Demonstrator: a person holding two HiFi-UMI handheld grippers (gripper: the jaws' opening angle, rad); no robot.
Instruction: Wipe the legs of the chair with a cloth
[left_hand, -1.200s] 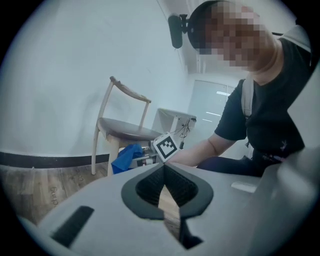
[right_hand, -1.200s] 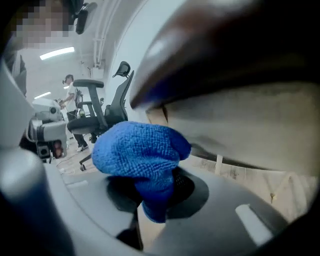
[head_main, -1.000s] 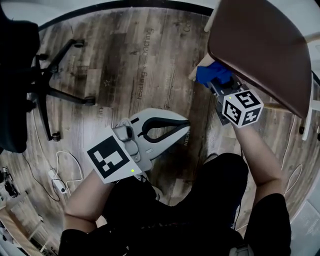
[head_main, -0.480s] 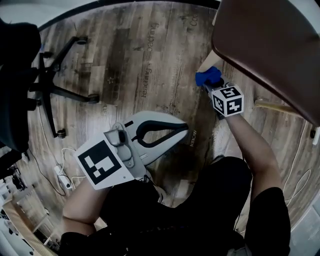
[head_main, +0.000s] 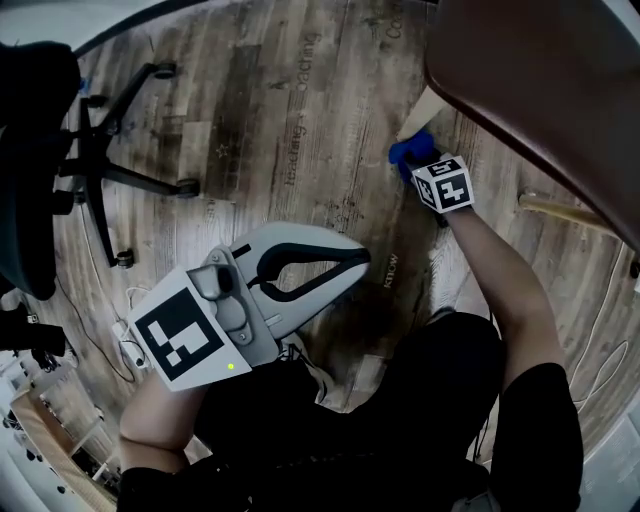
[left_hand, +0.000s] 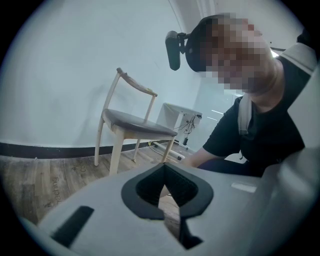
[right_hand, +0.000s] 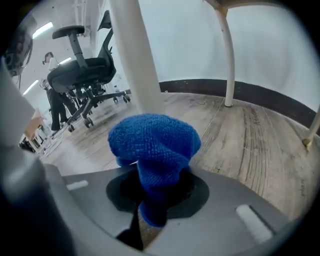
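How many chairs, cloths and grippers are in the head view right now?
Chairs: 2, the wooden chair and the black office chair
Cloths: 1, the blue cloth, clamped in the right gripper
Grippers: 2, that one and the left gripper, shut empty
Total: 5

Outstretched right gripper (head_main: 418, 168) clamps the cloth (head_main: 407, 150); left gripper (head_main: 362, 262) closed, empty.

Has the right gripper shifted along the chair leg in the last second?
Yes. The right gripper, shut on the blue cloth, has slid down the chair leg, away from the seat.
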